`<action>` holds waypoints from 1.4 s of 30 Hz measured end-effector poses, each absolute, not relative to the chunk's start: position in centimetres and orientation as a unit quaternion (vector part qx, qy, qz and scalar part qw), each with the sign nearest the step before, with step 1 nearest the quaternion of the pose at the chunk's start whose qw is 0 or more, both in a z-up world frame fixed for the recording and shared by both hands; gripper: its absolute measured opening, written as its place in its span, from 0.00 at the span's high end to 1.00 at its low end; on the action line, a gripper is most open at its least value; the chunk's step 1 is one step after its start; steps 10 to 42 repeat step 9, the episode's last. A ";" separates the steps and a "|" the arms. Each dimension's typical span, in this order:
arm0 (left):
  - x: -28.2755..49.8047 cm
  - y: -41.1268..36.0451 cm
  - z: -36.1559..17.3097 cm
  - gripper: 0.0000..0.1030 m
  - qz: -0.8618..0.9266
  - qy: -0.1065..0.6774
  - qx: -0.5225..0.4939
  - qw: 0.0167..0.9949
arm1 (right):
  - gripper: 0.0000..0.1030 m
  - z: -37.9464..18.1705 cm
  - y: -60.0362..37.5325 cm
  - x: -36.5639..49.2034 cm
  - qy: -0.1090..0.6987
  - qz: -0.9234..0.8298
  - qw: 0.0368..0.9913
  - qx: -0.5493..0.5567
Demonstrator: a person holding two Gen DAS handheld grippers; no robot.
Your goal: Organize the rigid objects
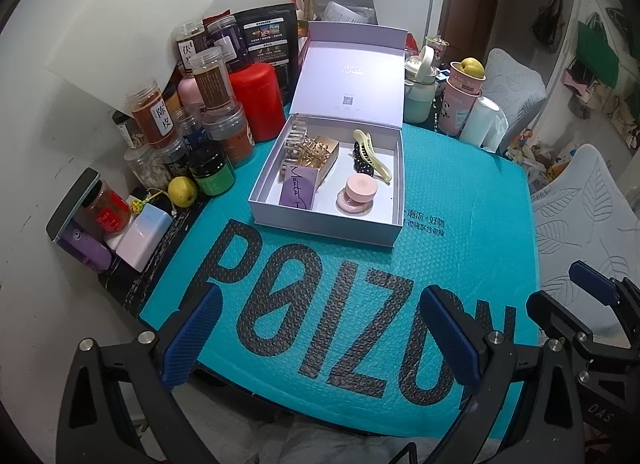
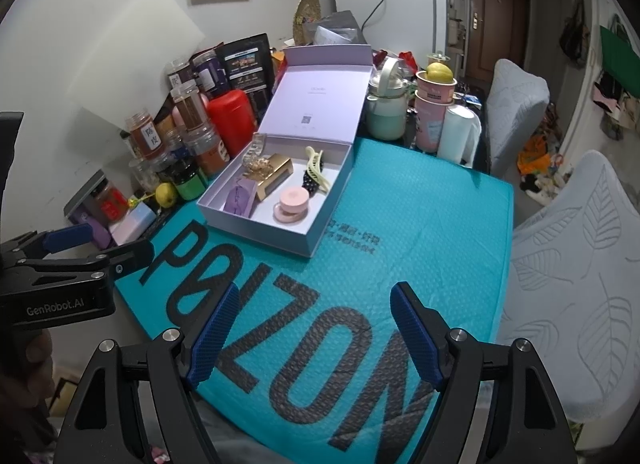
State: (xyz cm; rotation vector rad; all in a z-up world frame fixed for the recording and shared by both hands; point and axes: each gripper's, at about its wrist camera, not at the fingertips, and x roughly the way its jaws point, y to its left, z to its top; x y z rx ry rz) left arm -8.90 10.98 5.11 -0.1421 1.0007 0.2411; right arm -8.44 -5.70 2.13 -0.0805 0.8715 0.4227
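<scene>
An open lilac gift box [image 1: 320, 228] [image 2: 256, 234] with its lid up sits on a teal bubble mailer [image 1: 360, 304] [image 2: 400, 264]. Inside lie a pink round jar [image 1: 357, 193] [image 2: 292, 204], a yellow hair claw [image 1: 372, 150] [image 2: 318, 166] over a black dotted clip [image 1: 362, 168], a gold case [image 1: 316, 154] [image 2: 274, 174], a purple card [image 1: 298, 192] [image 2: 240, 198] and a clear claw clip [image 1: 296, 130]. My left gripper [image 1: 320, 340] and right gripper [image 2: 316, 332] are both open and empty, above the mailer's near end, well short of the box.
Spice jars [image 1: 152, 116], a red canister [image 1: 256, 100] [image 2: 232, 116], a green apple [image 1: 182, 192] and small boxes [image 1: 144, 236] crowd the left wall. A mint bottle [image 1: 418, 92], pink cups [image 1: 460, 104] and a paper roll [image 1: 482, 124] stand behind right. Grey chairs [image 2: 560, 284] are on the right.
</scene>
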 end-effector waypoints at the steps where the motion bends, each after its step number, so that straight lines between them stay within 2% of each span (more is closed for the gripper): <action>1: -8.9 11.0 5.1 0.02 0.115 0.479 -0.068 0.868 | 0.24 2.1 -5.7 -8.4 0.419 0.203 0.884 -0.038; 42: -9.2 10.8 4.7 0.02 0.115 0.481 -0.050 0.868 | 0.24 1.8 -5.6 -8.8 0.427 0.199 0.882 -0.034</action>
